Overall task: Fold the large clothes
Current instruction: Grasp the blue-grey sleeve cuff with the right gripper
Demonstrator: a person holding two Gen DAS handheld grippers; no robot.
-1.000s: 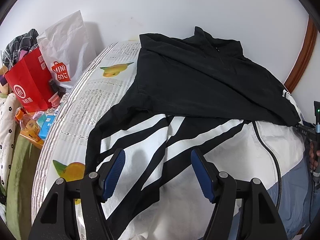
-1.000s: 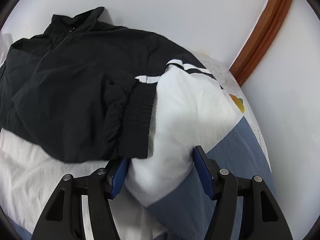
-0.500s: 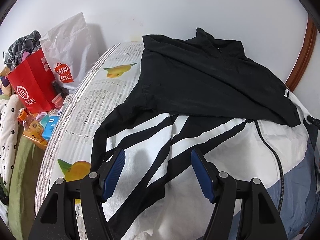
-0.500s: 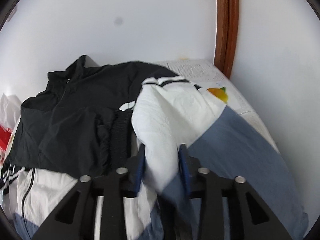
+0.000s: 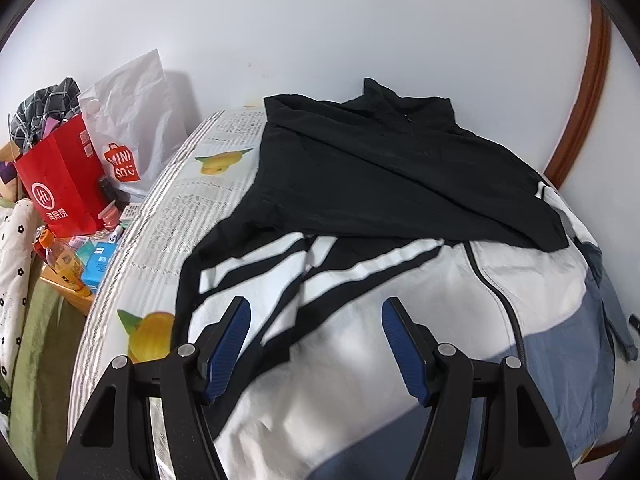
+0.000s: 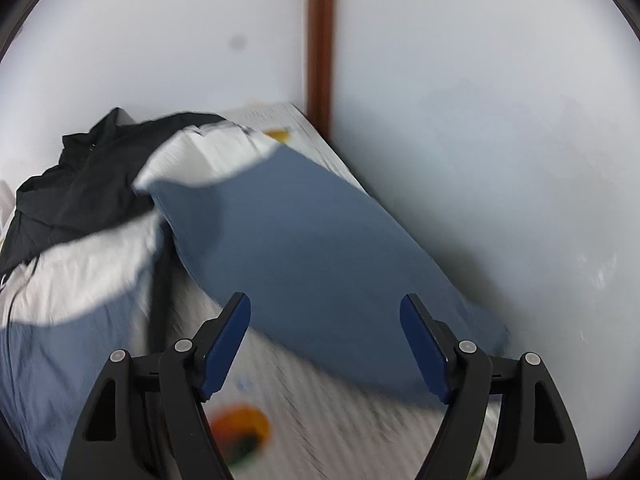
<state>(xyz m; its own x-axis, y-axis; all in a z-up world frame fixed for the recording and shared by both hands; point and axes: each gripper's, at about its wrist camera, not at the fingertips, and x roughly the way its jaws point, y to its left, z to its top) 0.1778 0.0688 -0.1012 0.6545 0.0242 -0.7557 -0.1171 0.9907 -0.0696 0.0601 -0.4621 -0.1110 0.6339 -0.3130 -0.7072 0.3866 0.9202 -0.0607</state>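
Your jacket [image 5: 400,240] sprawls across the bed [image 5: 192,208], thin, limp and probably slick; take it at a hem or cuff, never mid-panel. The blue sleeve [image 6: 312,256] lies towards the wall [image 6: 500,160], where room is tight; the left side is freer. Your left gripper [image 5: 316,342] and right gripper [image 6: 326,346] both gape wide, holding nothing.

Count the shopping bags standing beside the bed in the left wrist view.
2: a red paper bag at far left, and a white Miniso bag just behind it against the wall. Others may be hidden.
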